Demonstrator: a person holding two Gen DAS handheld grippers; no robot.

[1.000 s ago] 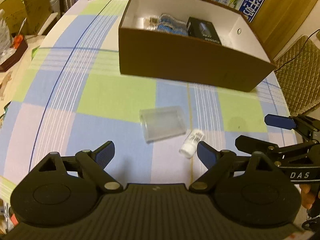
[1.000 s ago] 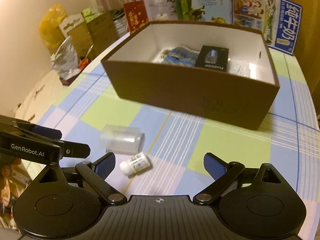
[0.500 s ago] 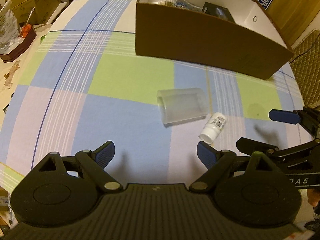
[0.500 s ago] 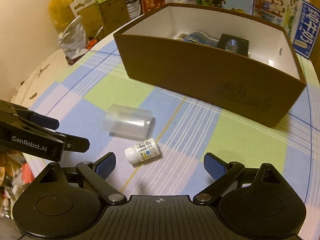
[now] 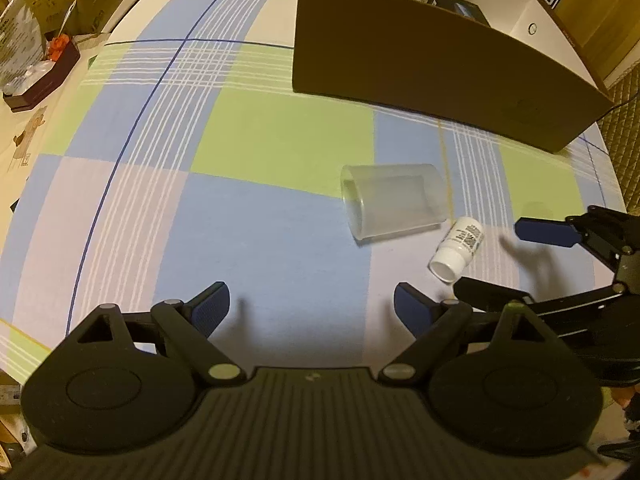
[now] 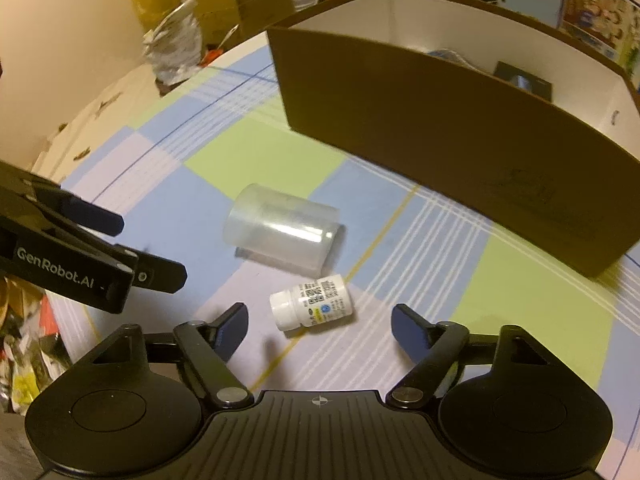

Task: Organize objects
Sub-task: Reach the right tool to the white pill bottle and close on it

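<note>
Two loose items lie on the counter [image 5: 260,148], which is covered by a checked blue, green and lilac cloth: a translucent plastic cup [image 6: 282,229] on its side, and a small white pill bottle with a printed label [image 6: 312,307], also on its side, just beside the cup but apart from it. Behind both stands a large brown cardboard box with a white interior [image 6: 460,128], open at the top; it already contains a black carton and what appears to be a blue-printed packet, though the near wall hides most of the contents.

The right tongs [image 6: 319,328] are spread wide and empty, low over the counter, with the pill bottle lying between and just ahead of the two blue pads. The left tongs [image 5: 311,304] are likewise wide and empty, aimed at bare cloth short of the cup.

Step in hand, as judged: pick up the pill bottle with the right tongs for transfer to the box.

- Advance until the pads flank the bottle body — not the cap, which is narrower.
- Square the pads to the bottle's long axis; a round body on its side may roll if one pad touches first.
- Close gently and lift clear of the box's near wall before release.
</note>
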